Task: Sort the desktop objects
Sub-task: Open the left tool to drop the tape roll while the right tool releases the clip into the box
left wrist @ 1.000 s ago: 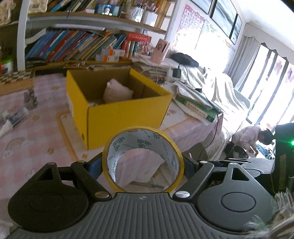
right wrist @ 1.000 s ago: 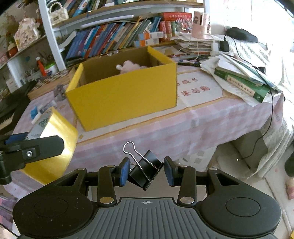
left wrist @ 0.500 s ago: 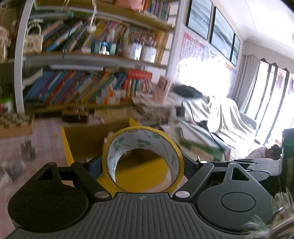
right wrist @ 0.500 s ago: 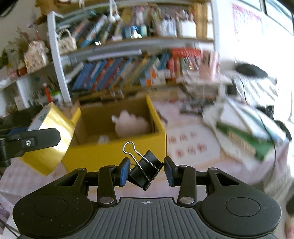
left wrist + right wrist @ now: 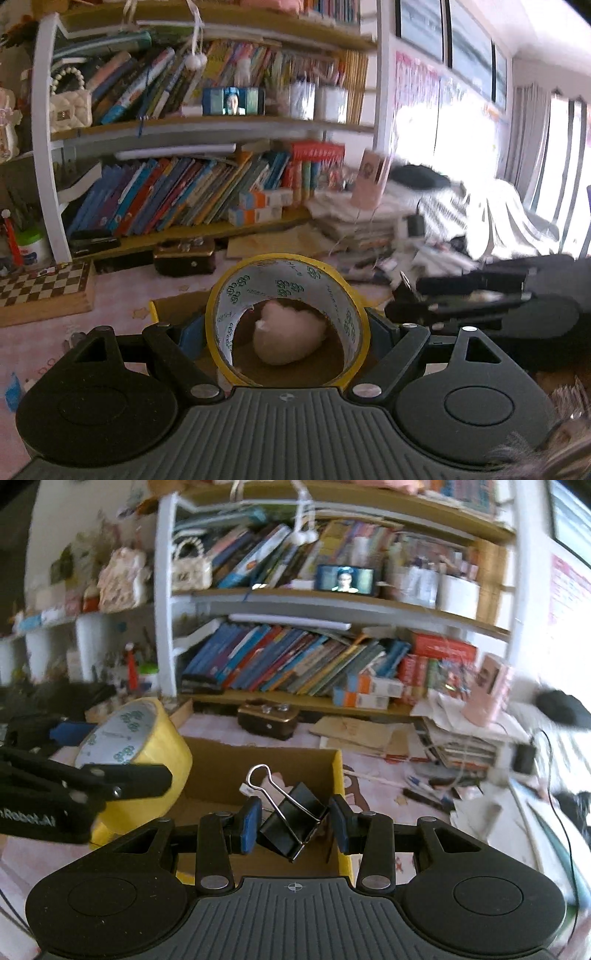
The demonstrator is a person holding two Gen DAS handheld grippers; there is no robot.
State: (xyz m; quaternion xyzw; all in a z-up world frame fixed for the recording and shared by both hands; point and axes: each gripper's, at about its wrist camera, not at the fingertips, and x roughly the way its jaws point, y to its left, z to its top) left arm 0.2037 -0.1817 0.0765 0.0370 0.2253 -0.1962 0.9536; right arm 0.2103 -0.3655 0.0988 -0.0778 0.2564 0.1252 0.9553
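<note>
My left gripper (image 5: pixel 287 325) is shut on a roll of yellow tape (image 5: pixel 354 325), held over the open yellow cardboard box (image 5: pixel 173 306). Through the roll's hole I see a pink plush toy (image 5: pixel 290 336) lying inside the box. My right gripper (image 5: pixel 294 821) is shut on a black binder clip (image 5: pixel 291 818) with silver wire handles, hanging above the same yellow box (image 5: pixel 340 775). In the right wrist view the tape roll (image 5: pixel 147 746) and the left gripper sit at the left. In the left wrist view the right gripper (image 5: pixel 402 291) shows at the right edge.
A bookshelf (image 5: pixel 207 192) full of books stands behind the pink-clothed desk (image 5: pixel 122 295). A brown case (image 5: pixel 267 718), a chessboard (image 5: pixel 40 284), a stack of papers (image 5: pixel 461 738), pens (image 5: pixel 424 794) and a pink holder (image 5: pixel 491 686) lie around the box.
Both grippers have moved forward and up, from in front of the yellow box to over its open top. The tape and the clip stay gripped.
</note>
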